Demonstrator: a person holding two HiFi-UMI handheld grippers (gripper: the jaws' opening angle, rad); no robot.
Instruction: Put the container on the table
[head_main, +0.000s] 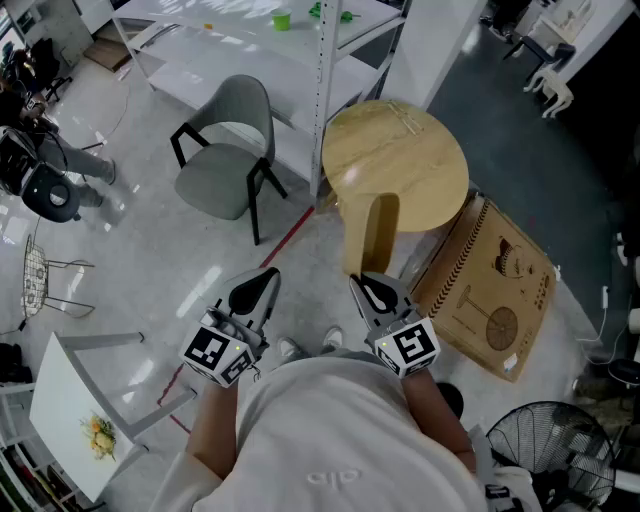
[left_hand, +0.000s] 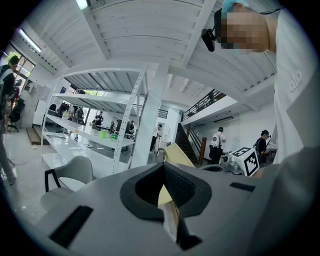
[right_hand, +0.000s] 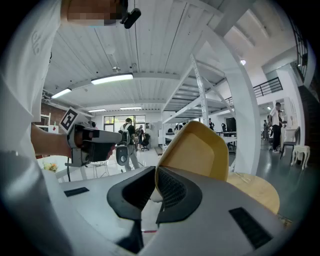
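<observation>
I hold both grippers close to my chest, pointing forward over the floor. The left gripper (head_main: 266, 275) has its jaws together with nothing in them, and so does the right gripper (head_main: 358, 282). A round wooden table (head_main: 395, 165) stands just ahead of the right gripper, with a yellow chair back (head_main: 372, 235) in front of it. A small green container (head_main: 281, 18) sits far off on a white shelf surface, also visible in the left gripper view as the green container (left_hand: 103, 134). The yellow chair back (right_hand: 197, 147) fills the right gripper view beyond the shut jaws.
A grey chair (head_main: 222, 150) with black legs stands ahead on the left. A white rack post (head_main: 322, 90) rises by the round table. A brown printed board (head_main: 490, 290) leans at the right, with a floor fan (head_main: 555, 450) below it. People stand in the background.
</observation>
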